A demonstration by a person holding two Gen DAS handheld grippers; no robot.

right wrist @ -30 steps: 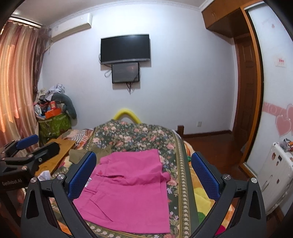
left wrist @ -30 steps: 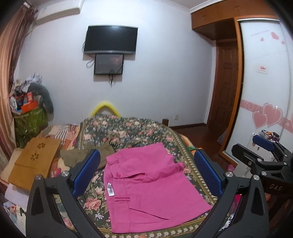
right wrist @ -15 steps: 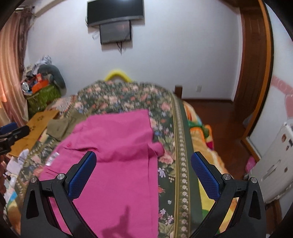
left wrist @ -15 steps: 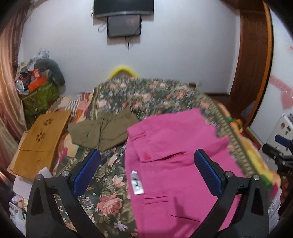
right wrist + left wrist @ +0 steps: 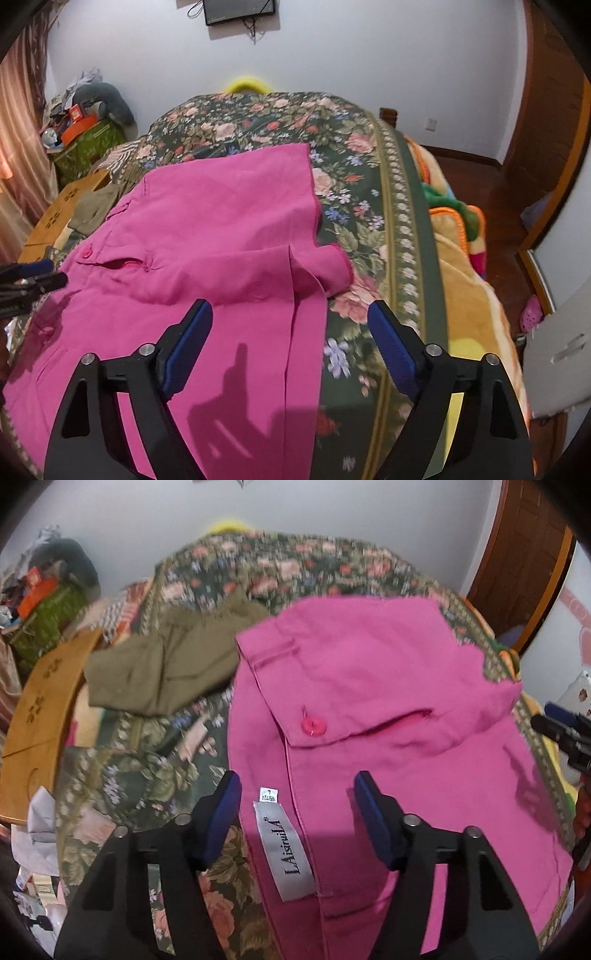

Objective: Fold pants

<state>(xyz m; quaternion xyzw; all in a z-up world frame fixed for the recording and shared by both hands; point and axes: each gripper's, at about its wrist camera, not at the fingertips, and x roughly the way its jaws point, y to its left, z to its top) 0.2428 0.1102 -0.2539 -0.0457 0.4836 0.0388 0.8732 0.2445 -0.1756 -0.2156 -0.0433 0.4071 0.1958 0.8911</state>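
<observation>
Pink pants lie spread on the floral bedspread, waistband to the left, with a pink button and a white label. My left gripper is open, low over the waistband, its fingers either side of the label. In the right wrist view the pants fill the left half. My right gripper is open just above the leg hem edge, one finger over the pink cloth, the other over the bedspread. Each gripper shows at the other view's edge.
Folded olive pants lie left of the pink ones. A tan wooden board sits at the bed's left side. A colourful blanket hangs off the bed's right edge. Cluttered bags stand by the wall.
Both grippers have dropped down and forward toward the pink pants, which now fill much more of each view. Both jaws have narrowed somewhat but stay open.
</observation>
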